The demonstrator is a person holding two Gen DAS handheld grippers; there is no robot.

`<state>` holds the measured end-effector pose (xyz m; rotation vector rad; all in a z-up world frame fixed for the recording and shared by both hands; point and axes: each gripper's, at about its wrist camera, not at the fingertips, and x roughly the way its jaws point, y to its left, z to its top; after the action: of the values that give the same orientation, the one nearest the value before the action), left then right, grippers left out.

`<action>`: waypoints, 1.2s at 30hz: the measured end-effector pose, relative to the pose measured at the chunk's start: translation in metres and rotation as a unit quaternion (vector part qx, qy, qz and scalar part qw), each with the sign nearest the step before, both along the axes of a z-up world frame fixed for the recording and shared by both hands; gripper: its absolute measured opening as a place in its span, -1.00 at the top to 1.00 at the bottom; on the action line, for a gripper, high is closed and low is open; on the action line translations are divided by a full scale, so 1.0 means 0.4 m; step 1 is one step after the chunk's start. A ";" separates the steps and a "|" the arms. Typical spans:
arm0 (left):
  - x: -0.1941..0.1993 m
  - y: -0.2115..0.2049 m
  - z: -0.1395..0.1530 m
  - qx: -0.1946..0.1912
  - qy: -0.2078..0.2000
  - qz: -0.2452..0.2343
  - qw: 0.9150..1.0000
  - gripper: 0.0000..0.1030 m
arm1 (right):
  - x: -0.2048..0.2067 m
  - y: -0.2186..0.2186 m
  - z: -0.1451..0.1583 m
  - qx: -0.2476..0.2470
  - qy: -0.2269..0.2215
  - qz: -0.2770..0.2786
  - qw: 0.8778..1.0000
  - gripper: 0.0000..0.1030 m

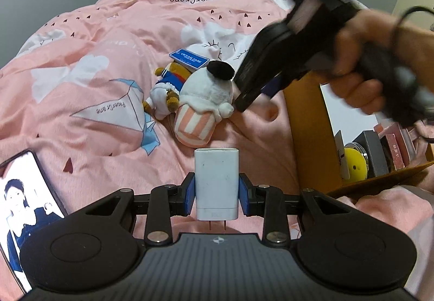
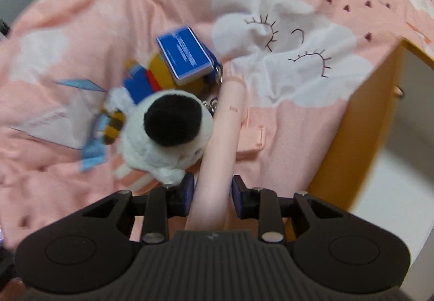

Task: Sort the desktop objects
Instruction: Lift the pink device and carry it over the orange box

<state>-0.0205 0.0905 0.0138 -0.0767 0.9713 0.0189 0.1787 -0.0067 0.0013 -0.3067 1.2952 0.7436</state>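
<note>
My left gripper (image 1: 216, 187) is shut on a white plug charger (image 1: 216, 183), held above the pink bedspread with its prongs toward the camera. My right gripper (image 2: 213, 192) is shut on a long pink tube-shaped object (image 2: 222, 149); it also shows blurred in the left wrist view (image 1: 252, 95). On the bed lie a white plush with a black top (image 1: 207, 95) (image 2: 168, 133), a bear plush in blue (image 1: 168, 84) (image 2: 141, 84) and a blue card box (image 1: 190, 57) (image 2: 184, 55). A pink flat case (image 2: 252, 135) lies under the tube.
A phone with a lit screen (image 1: 21, 211) lies at the left on the bed. An orange box (image 1: 312, 122) (image 2: 360, 122) at the right bed edge holds a yellow round item (image 1: 355, 162) and dark boxes (image 1: 377, 154). Keys (image 2: 215, 78) lie by the card box.
</note>
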 end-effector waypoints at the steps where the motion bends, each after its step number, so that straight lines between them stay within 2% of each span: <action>1: -0.003 0.001 0.000 -0.001 0.000 0.000 1.000 0.28 | -0.024 -0.013 0.018 0.008 0.003 -0.002 1.000 0.39; 2: -0.006 0.001 0.000 -0.001 0.001 0.001 1.000 0.28 | -0.050 0.019 0.035 0.017 0.005 -0.003 1.000 0.39; 8: -0.028 0.012 -0.001 -0.003 0.002 0.006 1.000 0.28 | -0.108 -0.060 0.080 0.041 -0.029 -0.002 0.999 0.41; 16: -0.050 0.019 0.003 -0.004 0.007 0.013 1.000 0.28 | -0.227 -0.137 0.139 0.038 -0.090 0.025 0.995 0.41; 21: -0.056 0.019 0.010 -0.001 0.005 0.014 1.000 0.28 | -0.297 -0.157 0.148 0.037 -0.115 0.039 0.992 0.41; 29: -0.058 0.031 0.029 0.002 -0.003 0.022 1.000 0.28 | -0.372 -0.182 0.149 0.051 -0.102 0.055 0.992 0.40; 34: -0.061 0.031 0.046 0.001 -0.013 0.023 1.000 0.29 | -0.413 -0.176 0.120 0.059 -0.070 0.099 0.991 0.40; 36: -0.064 0.030 0.052 -0.010 -0.015 0.018 1.000 0.29 | -0.435 -0.165 0.111 0.057 -0.084 0.132 0.986 0.41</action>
<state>-0.0461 0.1025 0.0347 -0.1128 0.9412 0.0407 0.0046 -0.0726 0.0458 -0.4446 1.0600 0.9901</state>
